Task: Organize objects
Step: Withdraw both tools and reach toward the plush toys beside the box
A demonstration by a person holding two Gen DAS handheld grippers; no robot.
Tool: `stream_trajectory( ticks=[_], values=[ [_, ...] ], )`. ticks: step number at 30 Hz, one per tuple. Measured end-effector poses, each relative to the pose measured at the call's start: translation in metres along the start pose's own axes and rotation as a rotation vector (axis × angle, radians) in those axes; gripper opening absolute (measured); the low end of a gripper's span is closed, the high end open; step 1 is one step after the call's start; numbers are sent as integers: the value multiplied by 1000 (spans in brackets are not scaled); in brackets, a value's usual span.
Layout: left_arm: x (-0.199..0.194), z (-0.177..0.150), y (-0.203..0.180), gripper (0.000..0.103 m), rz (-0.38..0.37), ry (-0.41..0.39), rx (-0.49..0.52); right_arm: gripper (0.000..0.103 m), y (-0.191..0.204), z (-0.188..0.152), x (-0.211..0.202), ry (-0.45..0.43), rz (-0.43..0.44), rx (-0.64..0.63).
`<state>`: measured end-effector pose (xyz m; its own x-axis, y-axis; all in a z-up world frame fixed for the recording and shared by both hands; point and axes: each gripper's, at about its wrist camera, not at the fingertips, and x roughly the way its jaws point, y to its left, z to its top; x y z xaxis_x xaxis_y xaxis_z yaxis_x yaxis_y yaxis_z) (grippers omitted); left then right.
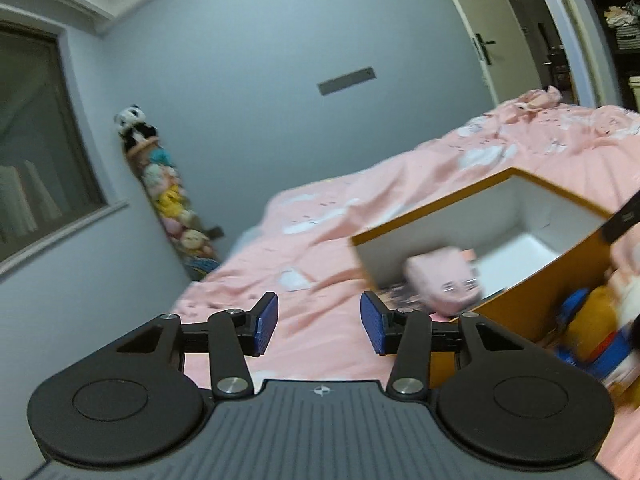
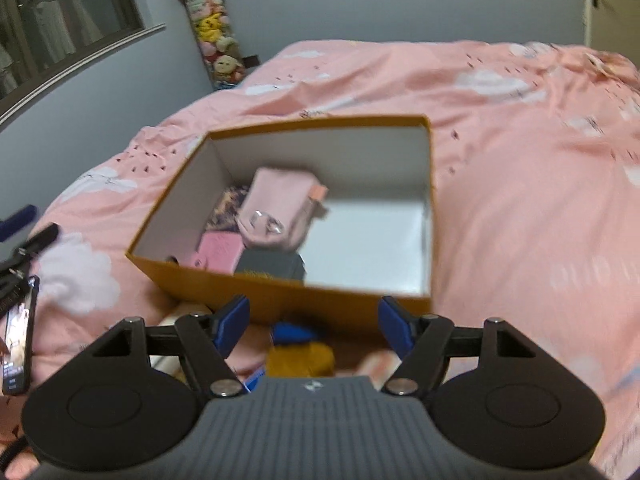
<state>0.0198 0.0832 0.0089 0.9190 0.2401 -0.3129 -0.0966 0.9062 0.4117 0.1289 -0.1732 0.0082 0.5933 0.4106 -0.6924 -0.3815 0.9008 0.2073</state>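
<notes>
Pink pouch [image 2: 276, 210] in orange box [image 2: 280, 296]: soft, light, pinch mid-body | plush toy [image 2: 300, 354] before box: squashy | left tongs [image 1: 319, 323], right tongs [image 2: 314, 326]: released, empty

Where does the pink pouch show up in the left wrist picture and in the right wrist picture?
Left wrist: the pink pouch is right of centre, blurred, at the near corner of the orange box, past the gripper's right finger.
Right wrist: the pink pouch is near the middle, inside the orange box, over other items on its left side.
Shared landmark: the tall column of plush toys against the far wall.
</notes>
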Motion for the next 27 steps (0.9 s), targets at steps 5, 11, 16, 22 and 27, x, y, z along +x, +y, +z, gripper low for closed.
stream_trajectory(
  ticks=[5,11,16,22,27],
  values=[
    [2,-23,5,57,56,44,107,73,-10,-14,-8,15,-52,41],
    [16,-18,8,57,42,76,42,73,-12,-21,-9,26,-79,58],
    [4,-1,10,66,-5,20,6,73,-9,-27,-9,38,-81,51],
    [-6,10,1,68,-137,67,-82,73,-5,-33,-1,76,-70,39],
    [6,19,-29,67,-378,167,-145,61,-9,-38,6,133,-96,60]
  ],
)
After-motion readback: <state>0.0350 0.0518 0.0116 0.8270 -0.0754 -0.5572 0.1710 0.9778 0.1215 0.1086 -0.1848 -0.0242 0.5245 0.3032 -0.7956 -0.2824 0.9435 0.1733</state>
